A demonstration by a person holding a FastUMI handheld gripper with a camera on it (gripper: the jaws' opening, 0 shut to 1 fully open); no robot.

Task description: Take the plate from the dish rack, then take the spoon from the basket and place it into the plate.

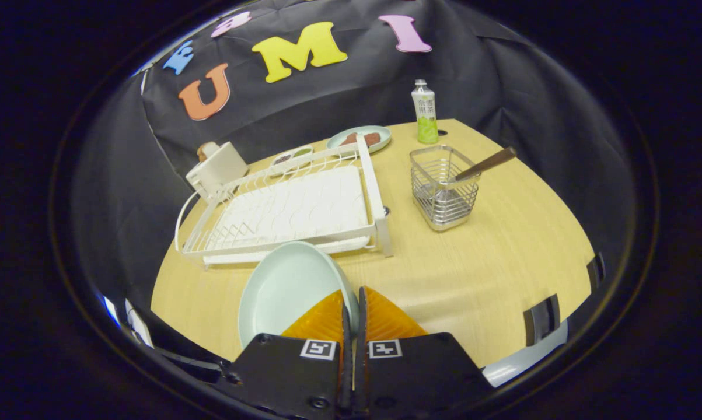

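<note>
The gripper (352,309) points level over the table (473,274), its jaws clenched on the rim of the plate (286,289); the dish rack (286,207) lies just ahead, and the spoon (486,163) stands in the basket (444,186) beyond.

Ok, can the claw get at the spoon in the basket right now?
Probably not yet: the claw is shut on the plate. The path to the spoon, sticking out of the basket, looks open.
</note>
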